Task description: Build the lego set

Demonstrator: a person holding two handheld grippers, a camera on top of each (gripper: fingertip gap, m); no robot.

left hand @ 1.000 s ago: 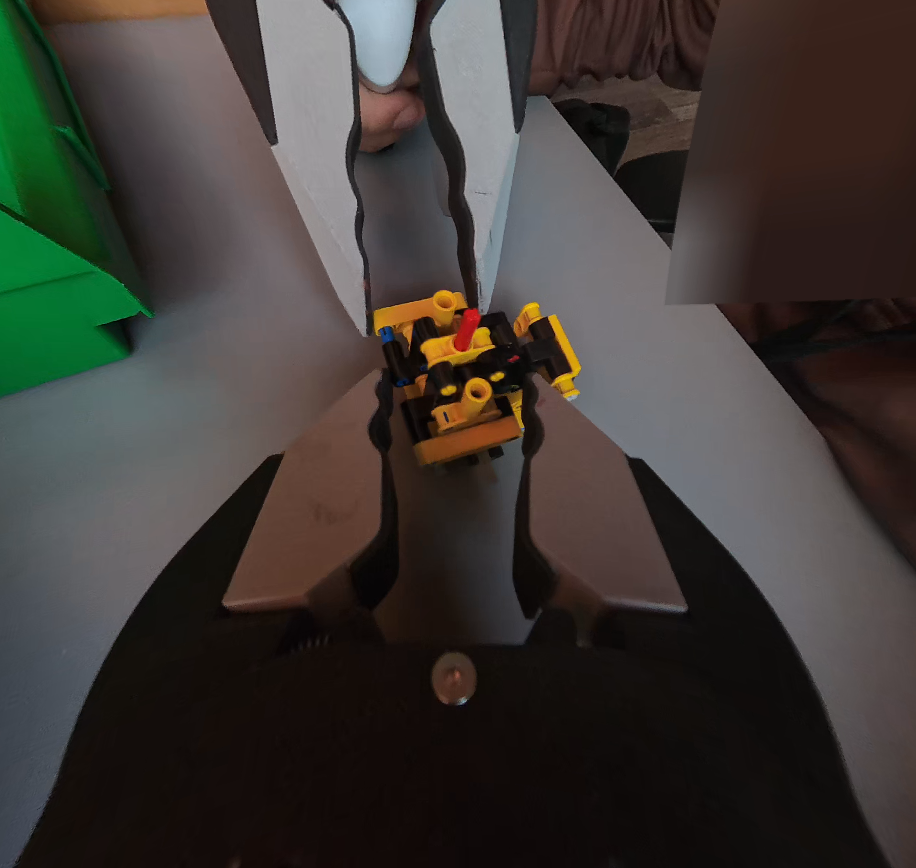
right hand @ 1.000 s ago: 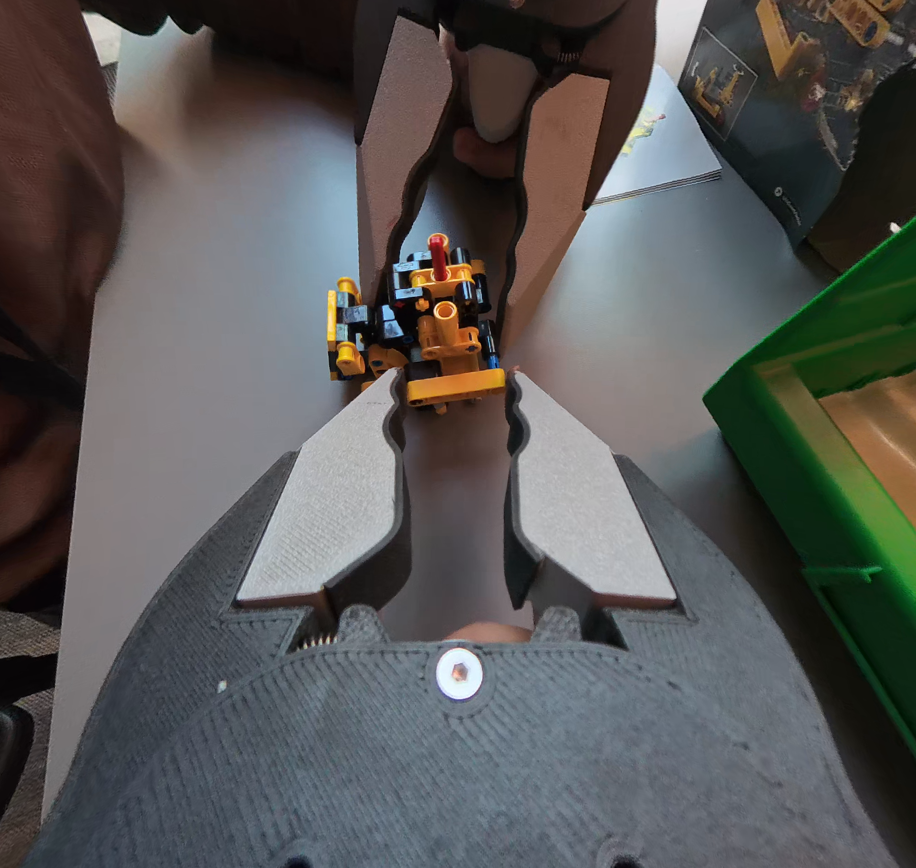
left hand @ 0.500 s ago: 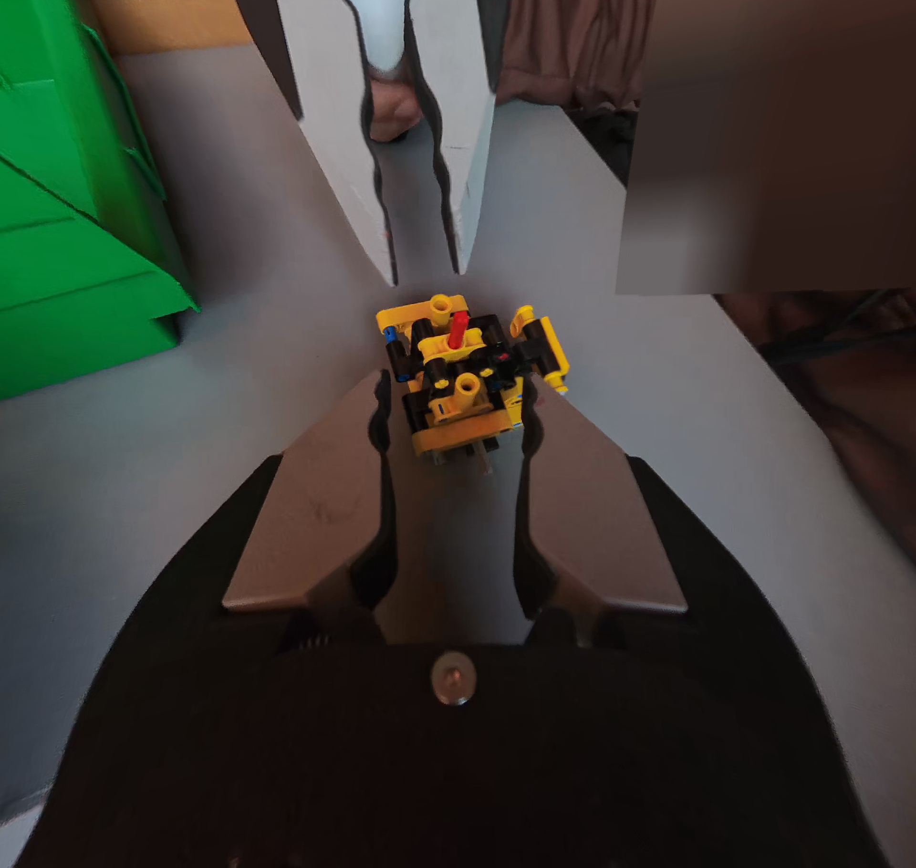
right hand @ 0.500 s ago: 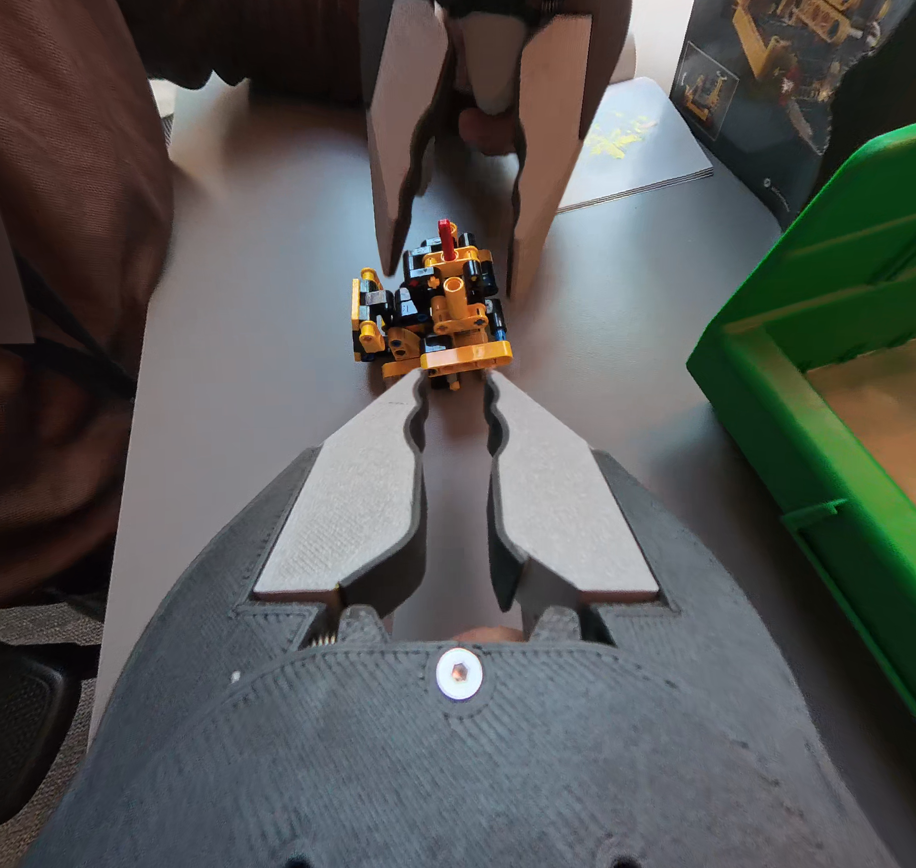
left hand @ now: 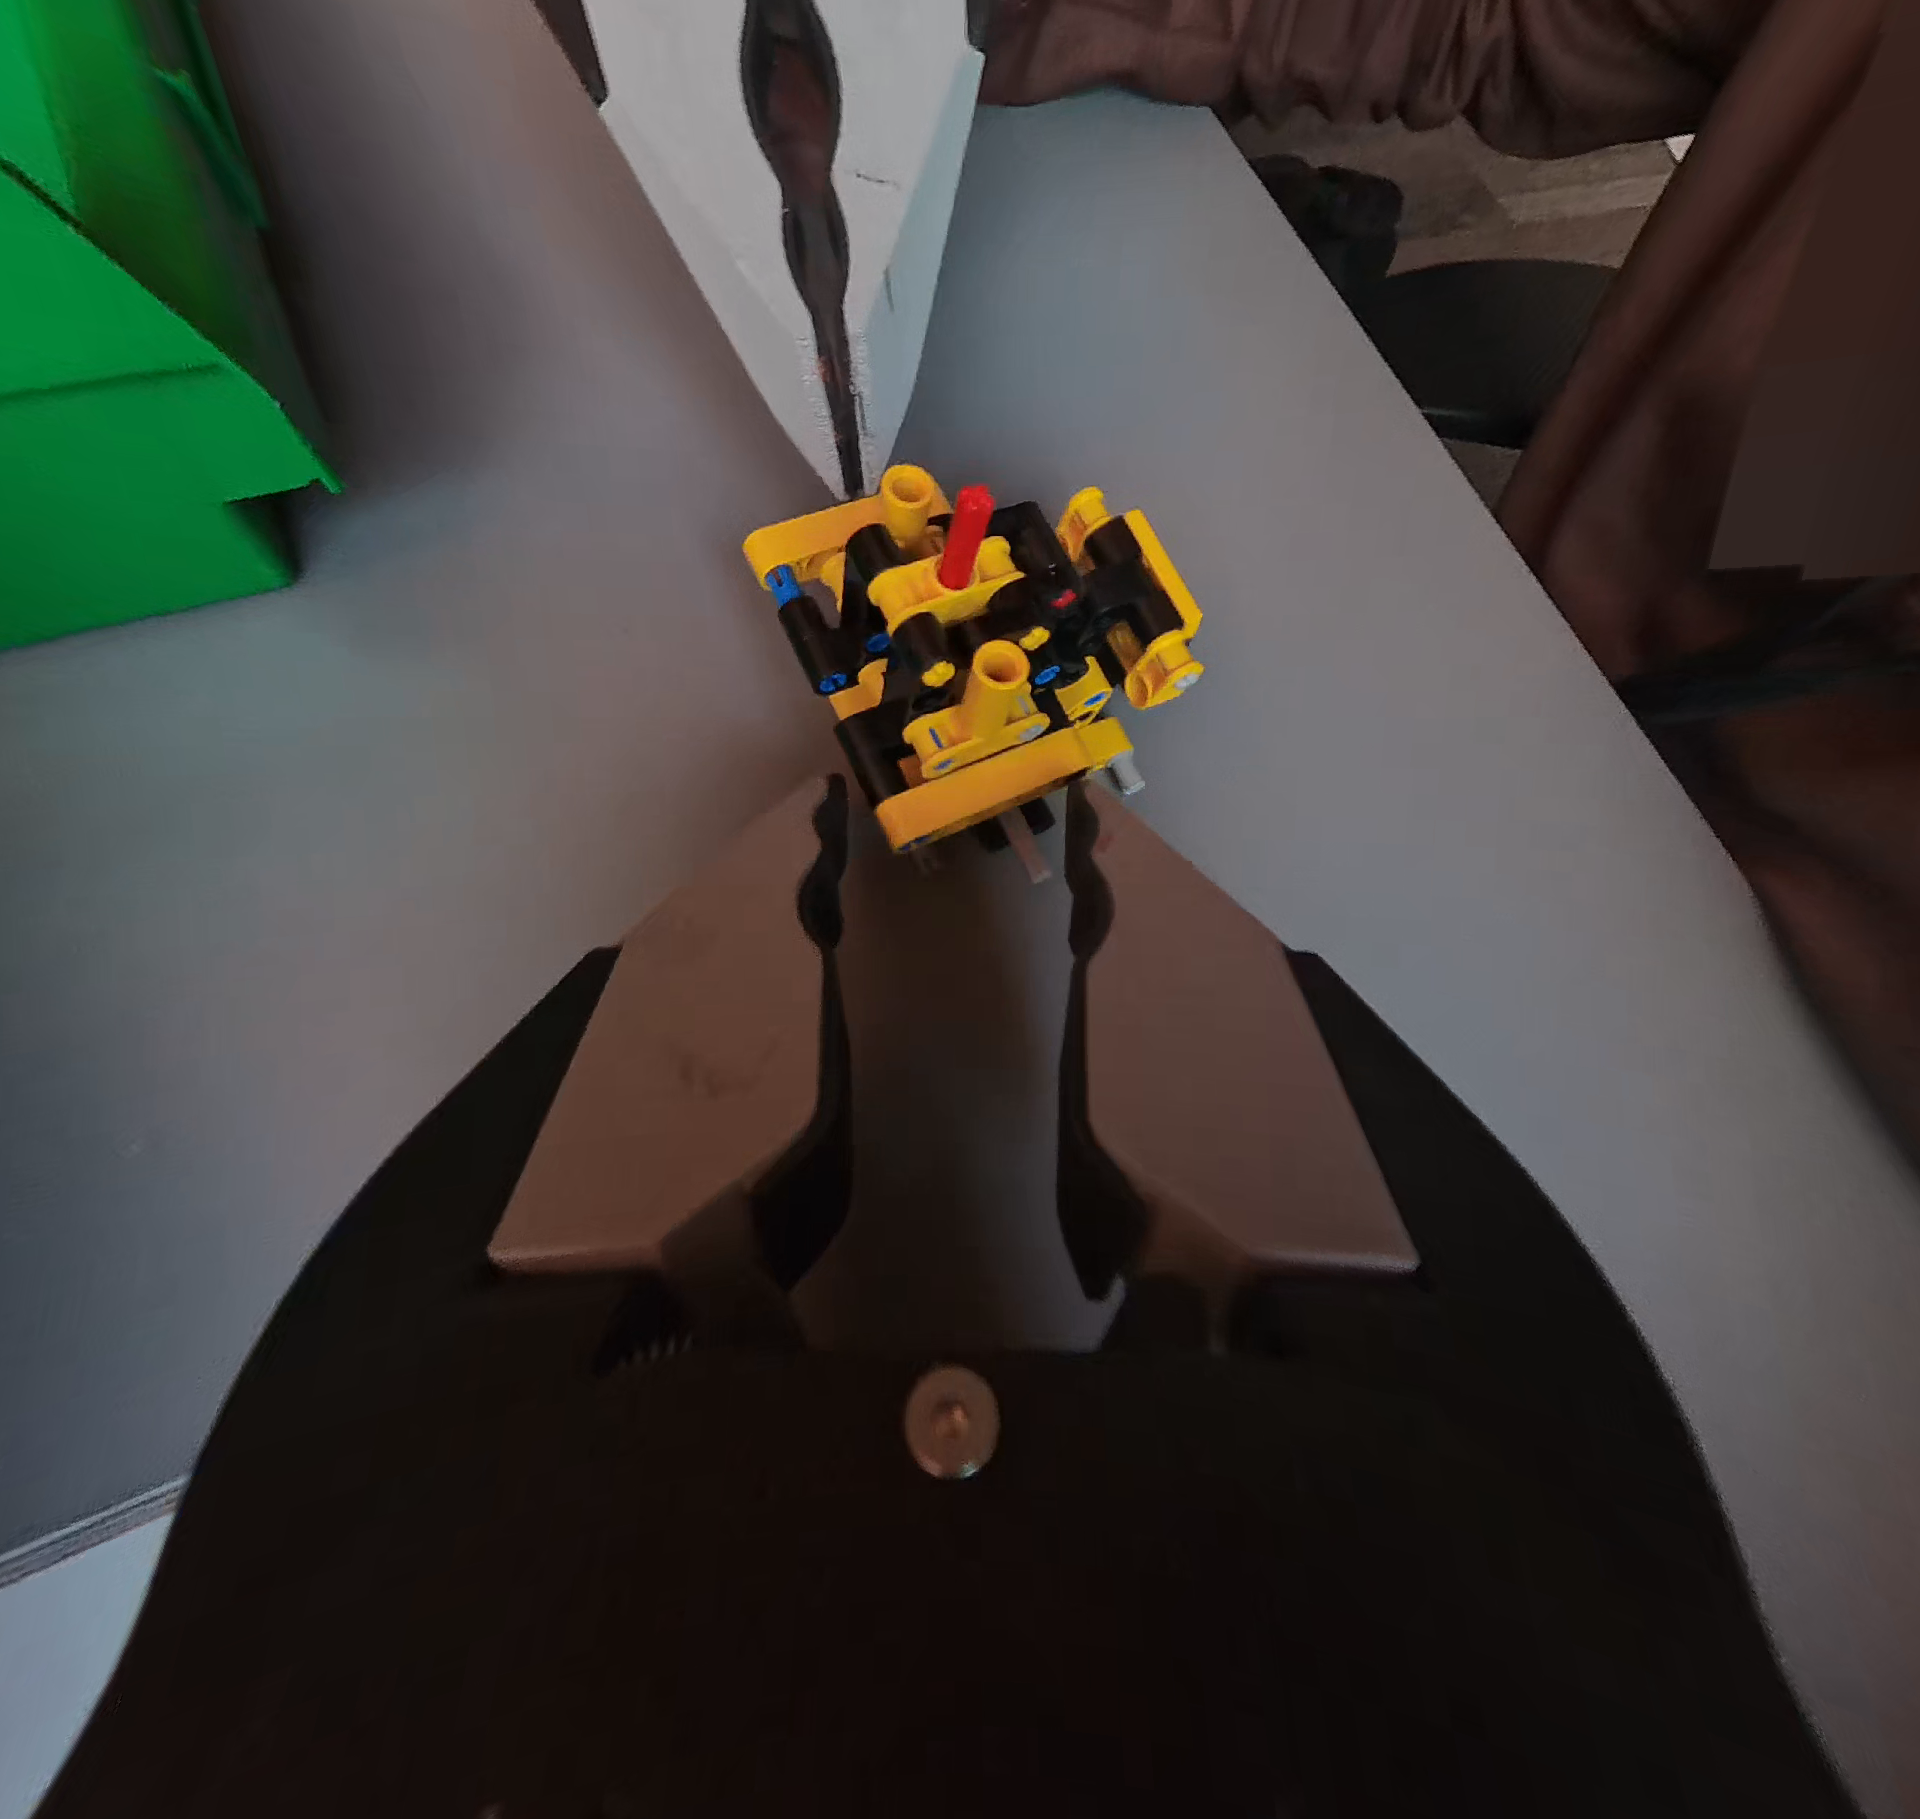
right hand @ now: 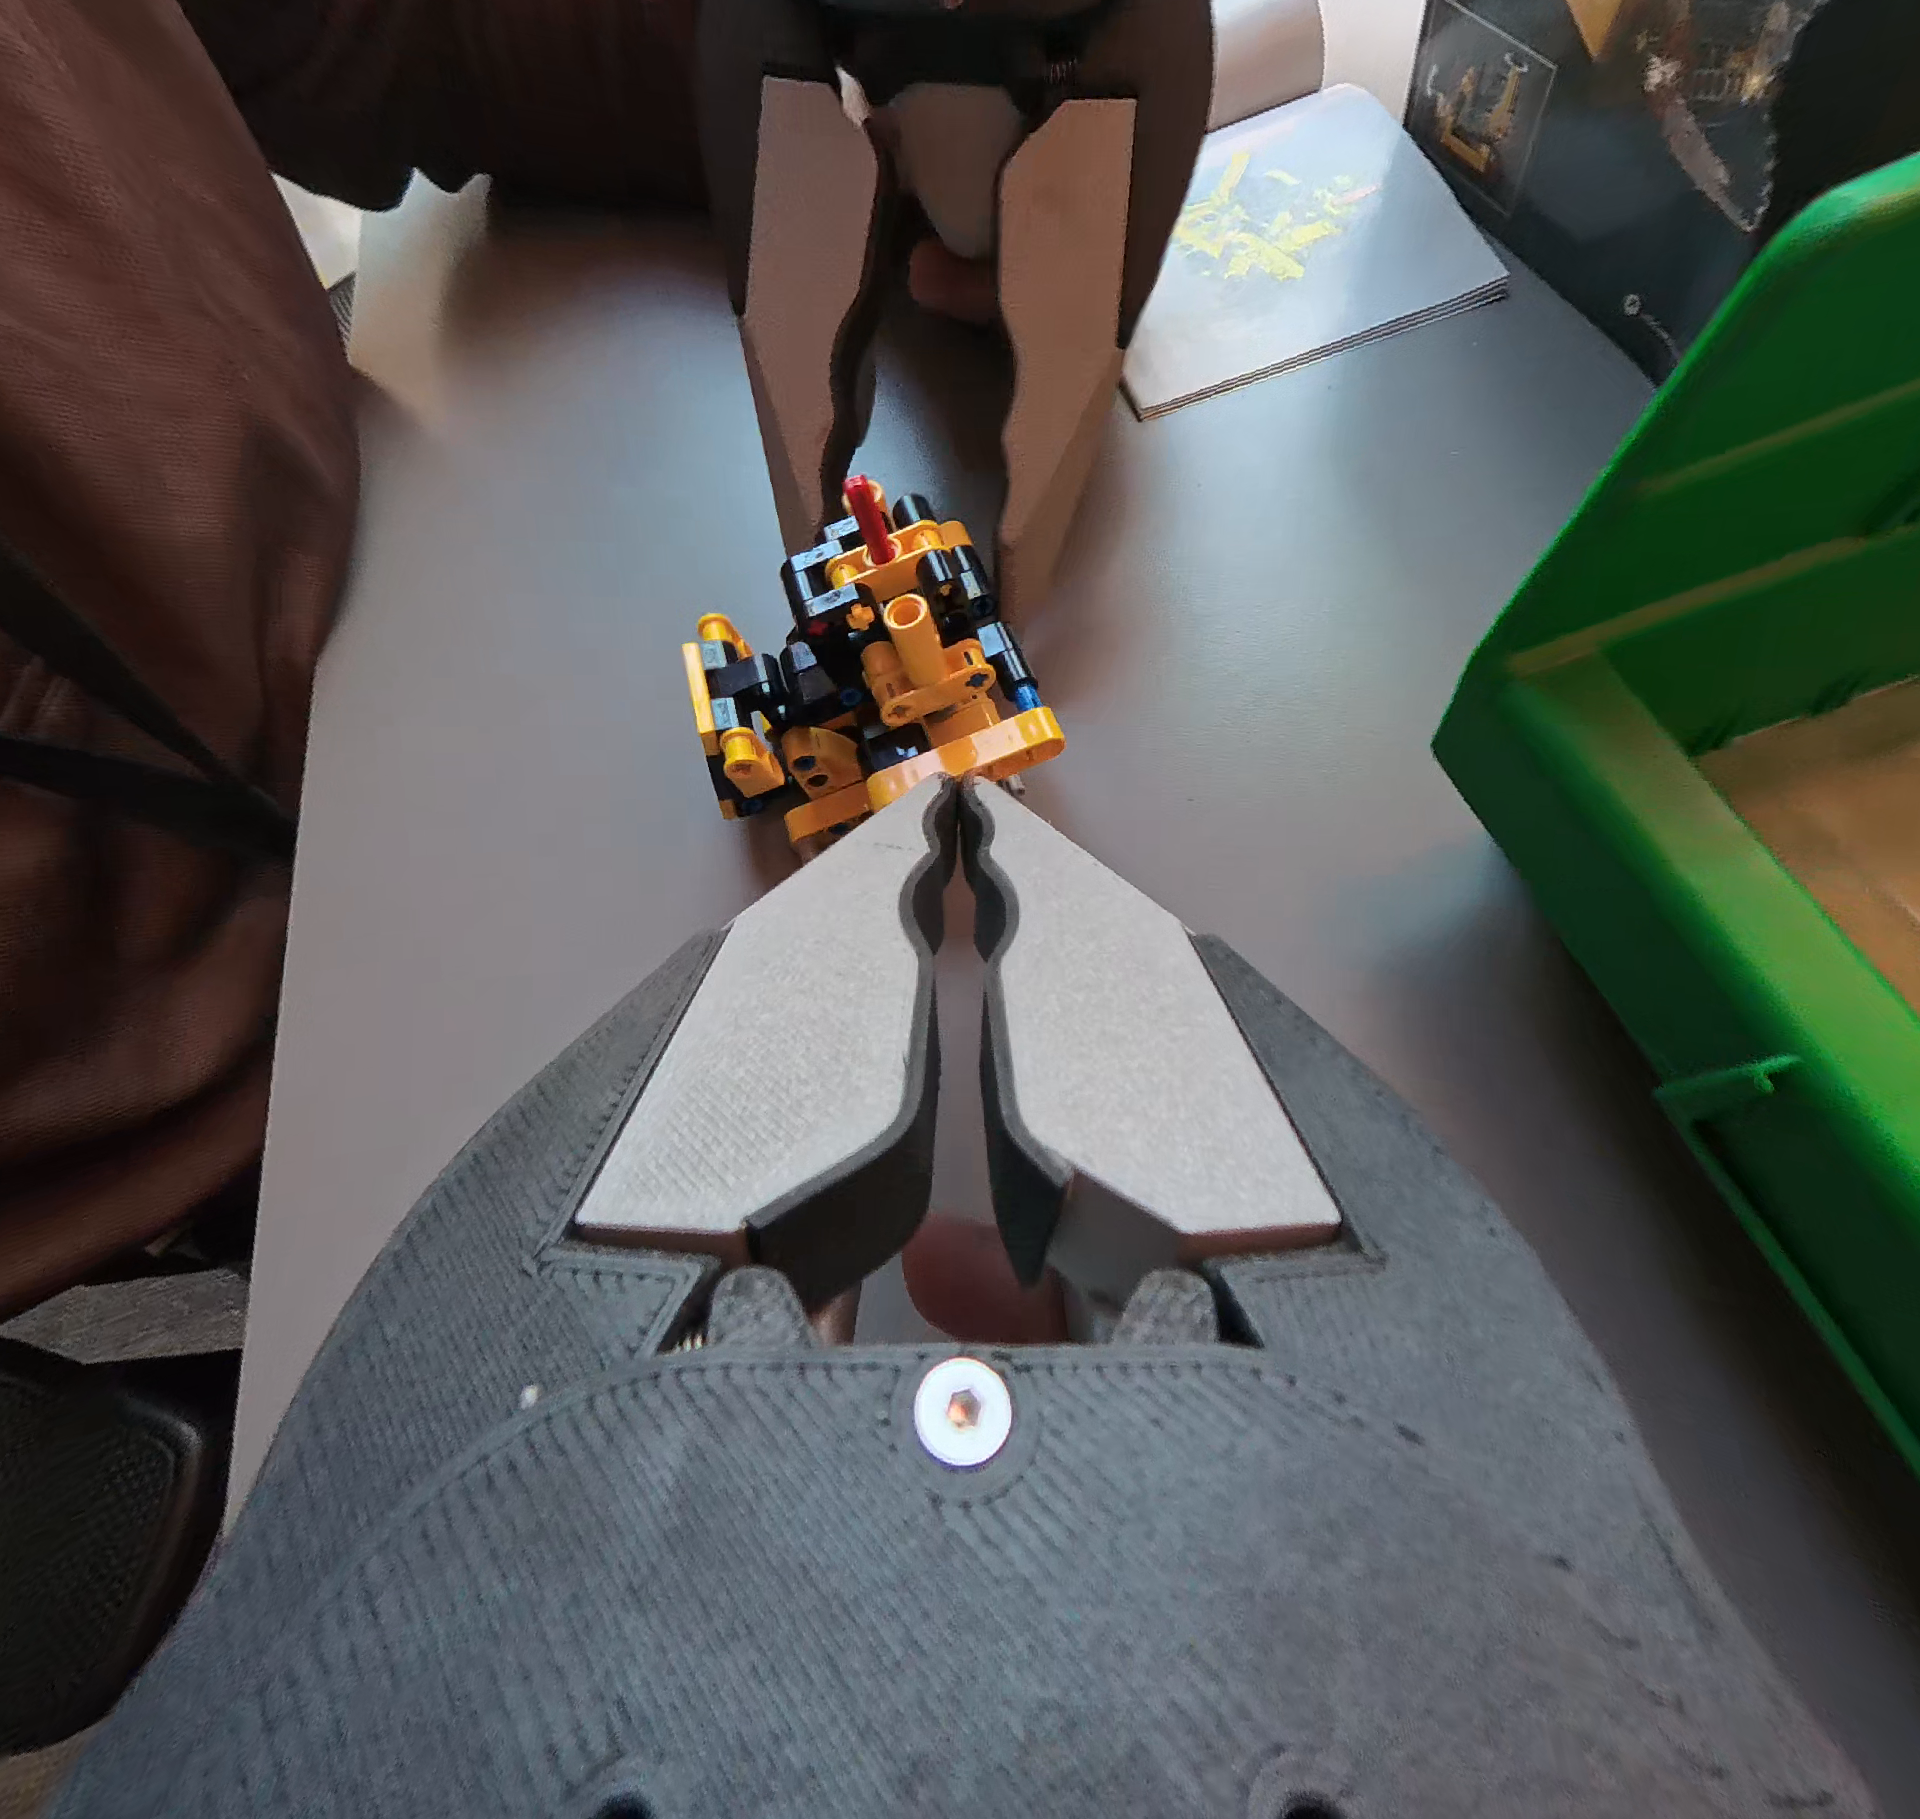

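Observation:
A small yellow and black lego model [left hand: 977, 647] with a red axle sticking up stands on the grey table [left hand: 416, 834]. My left gripper [left hand: 956, 813] is open, its tips on either side of the model's near yellow plate. My right gripper [right hand: 956, 787] is shut, its tips against the edge of the model's [right hand: 873, 657] yellow beam; nothing shows between them. In the left wrist view the right gripper [left hand: 847, 476] comes in from the far side. In the right wrist view the left gripper [right hand: 914, 543] straddles the model's far end.
A green bin [right hand: 1714, 730] stands right of the model, and shows at the left in the left wrist view [left hand: 104, 315]. An instruction booklet [right hand: 1299, 273] and the set's dark box [right hand: 1610, 55] lie behind. Brown cloth [right hand: 156, 419] hangs past the table edge. Tip to tip, the grippers are about 6 cm apart.
My right gripper has closed from open to shut and moved up to the model's yellow beam. The model has turned a little. The left gripper stays open at the model.

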